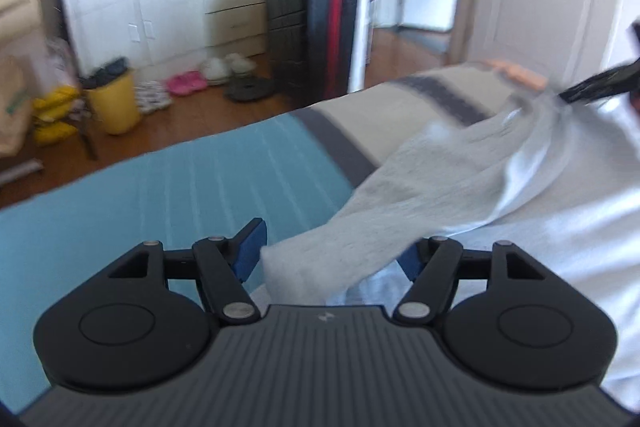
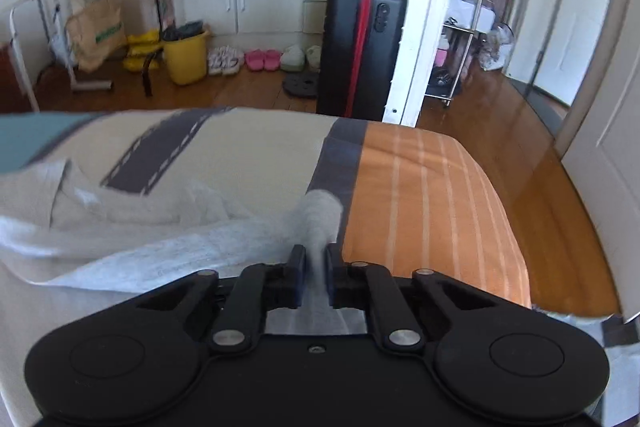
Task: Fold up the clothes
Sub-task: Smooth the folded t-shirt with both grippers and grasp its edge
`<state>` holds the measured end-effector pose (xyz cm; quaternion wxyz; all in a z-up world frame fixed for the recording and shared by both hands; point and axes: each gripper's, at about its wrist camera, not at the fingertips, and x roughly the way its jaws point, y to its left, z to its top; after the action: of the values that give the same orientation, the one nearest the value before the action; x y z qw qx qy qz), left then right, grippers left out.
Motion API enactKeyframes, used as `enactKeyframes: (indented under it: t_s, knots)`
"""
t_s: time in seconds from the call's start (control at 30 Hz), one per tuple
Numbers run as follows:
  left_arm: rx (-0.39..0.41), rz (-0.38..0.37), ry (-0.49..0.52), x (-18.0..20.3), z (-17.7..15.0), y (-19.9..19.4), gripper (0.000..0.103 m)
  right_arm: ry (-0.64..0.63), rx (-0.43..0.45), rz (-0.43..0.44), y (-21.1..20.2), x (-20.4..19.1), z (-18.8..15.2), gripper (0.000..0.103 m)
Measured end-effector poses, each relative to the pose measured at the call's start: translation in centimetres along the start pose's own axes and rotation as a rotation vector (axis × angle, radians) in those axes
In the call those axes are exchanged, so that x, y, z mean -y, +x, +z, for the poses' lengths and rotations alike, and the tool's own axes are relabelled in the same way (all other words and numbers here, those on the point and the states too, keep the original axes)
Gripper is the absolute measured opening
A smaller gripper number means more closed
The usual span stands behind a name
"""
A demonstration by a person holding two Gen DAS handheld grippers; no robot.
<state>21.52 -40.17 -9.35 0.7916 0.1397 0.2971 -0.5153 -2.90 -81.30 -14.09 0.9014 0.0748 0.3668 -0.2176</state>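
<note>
Pale grey garment (image 1: 440,183), perhaps a sweatshirt, lies rumpled across a bed (image 2: 420,179) whose cover has blue, cream and orange panels with dark stripes. It is neither flat nor in a neat fold: one long part, probably a sleeve, is lifted and stretched between the two grippers, while the rest sits bunched on the cover. Judging by this, folding is under way, with most of the tidying left; how many folds are in place cannot be told.

Left gripper (image 1: 332,247) has its blue-padded fingers spread wide, with the grey cloth running between them; contact with the pads is unclear through blur. Right gripper (image 2: 316,259) has its fingers drawn close, pinching a narrow bunch of the same cloth, which bulges just beyond the tips.
</note>
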Motion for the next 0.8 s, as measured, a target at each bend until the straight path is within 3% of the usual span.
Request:
enactKeyframes:
  t_s: [0.07,0.17,0.27,0.43,0.5,0.57,0.67,0.73,0.77,0.8]
  knots:
    - [0.023,-0.025,0.009,-0.6,0.0,-0.6,0.067,0.04,0.035,-0.008,-0.3,0.3,-0.1,0.001]
    - [0.062,0.006,0.008,-1.3,-0.3,-1.2,0.07,0.113,0.109,-0.045,-1.4,0.9,-0.2,0.001]
    - [0.062,-0.046,-0.018,-1.6,-0.3,-1.4,0.07,0.165,0.135,-0.072,-1.8,1.4,0.1,0.001]
    - [0.058,-0.096,0.14,1.3,-0.9,-0.9,0.071,0.209,0.144,-0.121,-1.8,1.8,0.4,0.001]
    - [0.054,-0.065,0.214,2.3,-1.3,-0.6,0.078,0.21,0.123,-0.141,-1.3,1.6,0.4,0.001]
    - [0.05,-0.028,0.271,3.0,-1.7,-0.2,0.079,0.212,0.128,-0.165,-1.3,1.4,0.2,0.001]
    - [0.039,0.065,0.24,2.8,-1.4,0.6,0.077,0.164,0.25,-0.219,-3.3,0.0,0.3,0.001]
    - [0.021,0.117,0.2,2.4,-1.0,1.2,0.046,0.121,0.327,-0.262,-4.5,-0.9,0.6,0.0]
    - [-0.011,0.121,0.135,1.8,-0.5,1.7,0.028,0.128,0.287,-0.288,-3.8,-0.7,0.9,0.0]
    - [-0.027,0.129,0.085,1.4,-0.2,2.1,0.025,0.135,0.247,-0.313,-3.2,-0.4,1.2,0.0]
